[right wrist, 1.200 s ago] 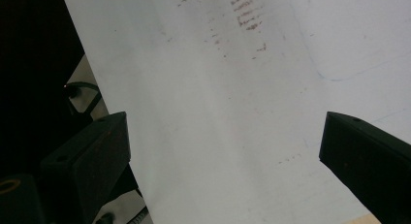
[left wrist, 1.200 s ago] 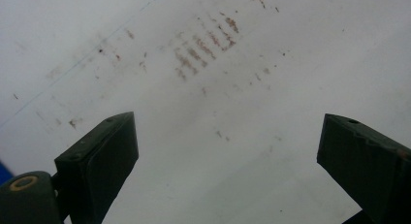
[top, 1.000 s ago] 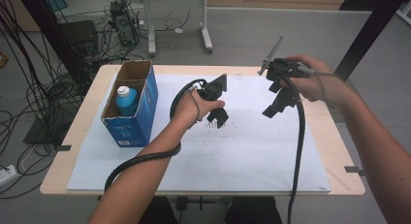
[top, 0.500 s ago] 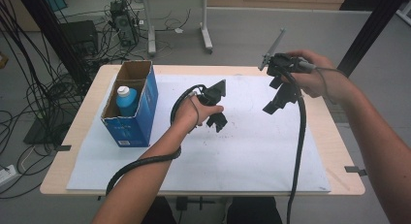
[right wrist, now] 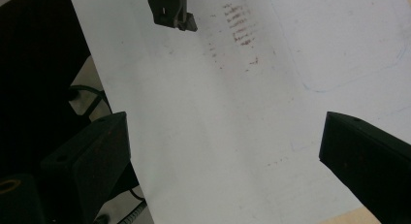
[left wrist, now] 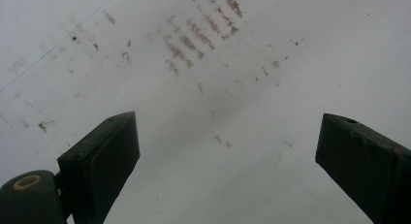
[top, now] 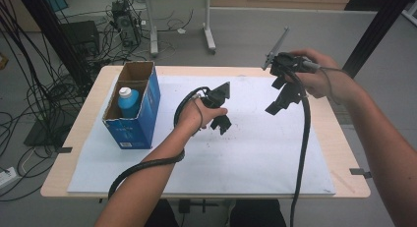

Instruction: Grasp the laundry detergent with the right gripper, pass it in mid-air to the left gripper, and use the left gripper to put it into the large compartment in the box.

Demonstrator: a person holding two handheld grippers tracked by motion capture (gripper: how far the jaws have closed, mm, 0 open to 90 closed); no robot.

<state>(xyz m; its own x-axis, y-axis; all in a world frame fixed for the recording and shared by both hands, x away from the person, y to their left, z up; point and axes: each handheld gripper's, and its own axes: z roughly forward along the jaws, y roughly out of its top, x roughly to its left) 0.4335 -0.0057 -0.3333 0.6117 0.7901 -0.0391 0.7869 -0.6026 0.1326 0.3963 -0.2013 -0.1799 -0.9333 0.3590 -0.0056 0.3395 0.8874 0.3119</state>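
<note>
My left gripper (top: 222,124) hovers low over the middle of a white sheet (top: 246,158) that covers the table. In the left gripper view its jaws (left wrist: 228,122) stand wide open above brownish smudges (left wrist: 194,40) on the sheet, with nothing between them. My right gripper (top: 280,100) is held higher, over the sheet's far right part. It is open too (right wrist: 225,120), empty, and tilted down at the sheet. The left gripper's jaw tip (right wrist: 172,10) shows at the top of the right gripper view.
A blue cardboard box (top: 133,124) stands open at the table's left side, with a blue bottle (top: 129,101) with a white cap inside. The wooden table edge (top: 344,138) borders the sheet on the right. Cables, a desk and equipment crowd the floor behind.
Both hands have stayed almost where they were. The right gripper has drifted slightly toward the far left.
</note>
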